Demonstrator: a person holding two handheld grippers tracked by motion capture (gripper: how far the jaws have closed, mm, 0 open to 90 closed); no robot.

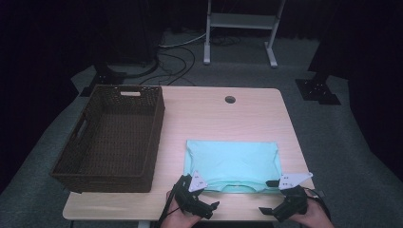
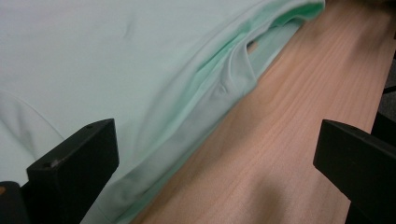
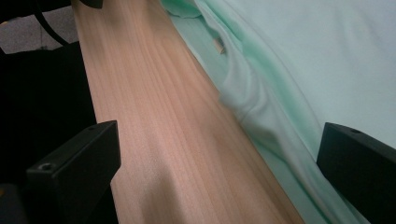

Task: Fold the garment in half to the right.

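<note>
The worktop (image 1: 199,118) carries a deep wicker basket (image 1: 111,137) on its left, standing empty, likely there to receive the garment. Right of it the mint-green shirt (image 1: 232,164) lies flat and partly folded, its near hem along the worktop's front edge, within easy reach. At that hem, left tool (image 1: 192,195) and right tool (image 1: 285,199) sit at opposite corners, both with jaws spread wide and pinching nothing, seemingly lined up to grab a corner each.

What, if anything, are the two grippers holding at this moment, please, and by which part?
Nothing is held. The left gripper and right gripper are both open at the near edge of the mint-green garment, which lies flat on the table.
</note>
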